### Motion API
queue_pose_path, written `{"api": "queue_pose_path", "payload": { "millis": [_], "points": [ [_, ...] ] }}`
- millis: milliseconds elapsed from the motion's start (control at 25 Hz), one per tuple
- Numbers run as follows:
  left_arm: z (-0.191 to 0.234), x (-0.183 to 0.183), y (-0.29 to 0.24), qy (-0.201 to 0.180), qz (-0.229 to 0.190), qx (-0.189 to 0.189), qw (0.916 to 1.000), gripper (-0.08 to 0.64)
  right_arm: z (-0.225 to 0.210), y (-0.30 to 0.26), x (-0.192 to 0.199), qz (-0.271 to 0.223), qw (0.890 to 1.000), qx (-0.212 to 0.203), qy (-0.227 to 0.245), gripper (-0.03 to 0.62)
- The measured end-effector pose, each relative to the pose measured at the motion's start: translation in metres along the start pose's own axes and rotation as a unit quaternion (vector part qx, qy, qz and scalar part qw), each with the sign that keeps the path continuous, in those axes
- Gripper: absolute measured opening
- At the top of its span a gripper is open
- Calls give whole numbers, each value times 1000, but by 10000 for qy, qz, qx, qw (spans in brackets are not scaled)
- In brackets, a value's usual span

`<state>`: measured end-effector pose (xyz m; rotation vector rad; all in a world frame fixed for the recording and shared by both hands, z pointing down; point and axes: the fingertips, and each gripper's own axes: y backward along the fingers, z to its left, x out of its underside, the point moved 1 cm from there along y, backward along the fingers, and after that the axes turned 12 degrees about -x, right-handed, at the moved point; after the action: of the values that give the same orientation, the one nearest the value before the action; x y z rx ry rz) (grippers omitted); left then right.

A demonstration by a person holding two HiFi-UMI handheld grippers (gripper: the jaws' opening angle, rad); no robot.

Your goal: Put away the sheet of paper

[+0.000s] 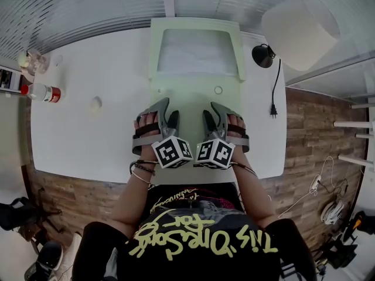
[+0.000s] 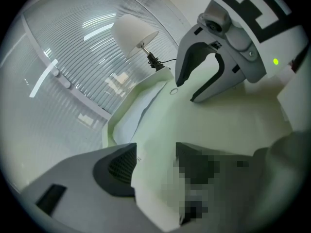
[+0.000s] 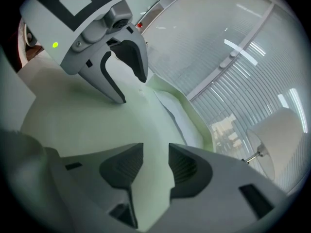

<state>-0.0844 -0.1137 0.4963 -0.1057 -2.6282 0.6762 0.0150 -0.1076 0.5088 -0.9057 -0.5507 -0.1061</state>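
Left gripper [image 1: 168, 111]: your fingers stand spread at the near end of the green folder [image 1: 187, 97]; its near flap lies between them, pads not pressing
Right gripper [image 1: 211, 111]: just beside the left one; fingers apart with a narrower gap, the same flap between them, no pinch on it
Sheet of paper [image 1: 196, 51]: lies in the folder's far half, toward the far edge of the table [image 1: 88, 139], green rim showing on both sides
Done: paper looks seated in the folder
Left to do: as I judge it, grip the near flap, fold it over the sheet, close the folder
Elsewhere: lamp [image 1: 299, 22] at far right corner, bottle [image 1: 44, 92] at left edge
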Motion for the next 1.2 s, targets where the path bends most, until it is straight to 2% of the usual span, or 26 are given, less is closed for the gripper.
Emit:
{"api": "queue_pose_path", "payload": {
  "millis": [200, 400, 520, 720, 880, 1040, 1200],
  "points": [
    [5, -2, 5, 401, -65, -12, 9992, 256, -8, 12, -9, -418, 9974, 80, -575, 164],
    [13, -6, 11, 942, -160, 15, 9954, 256, -15, 22, -17, -707, 9932, 152, -911, 164],
    [22, -12, 17, 1271, -302, -59, 9914, 256, -19, 31, -20, -940, 9872, 132, -1282, 164],
    [37, -15, 23, 1482, -447, -305, 9875, 256, -27, 47, -32, -1339, 9768, 98, -1669, 164],
    [52, -22, 32, 1922, -626, -393, 9786, 256, -33, 61, -43, -1729, 9649, 50, -1976, 164],
    [63, -26, 42, 2326, -767, -424, 9686, 256, -37, 73, -50, -1964, 9586, 152, -2055, 164],
    [70, -28, 47, 2528, -858, -460, 9626, 255, -41, 80, -55, -2158, 9523, 185, -2150, 161]
  ]
}}
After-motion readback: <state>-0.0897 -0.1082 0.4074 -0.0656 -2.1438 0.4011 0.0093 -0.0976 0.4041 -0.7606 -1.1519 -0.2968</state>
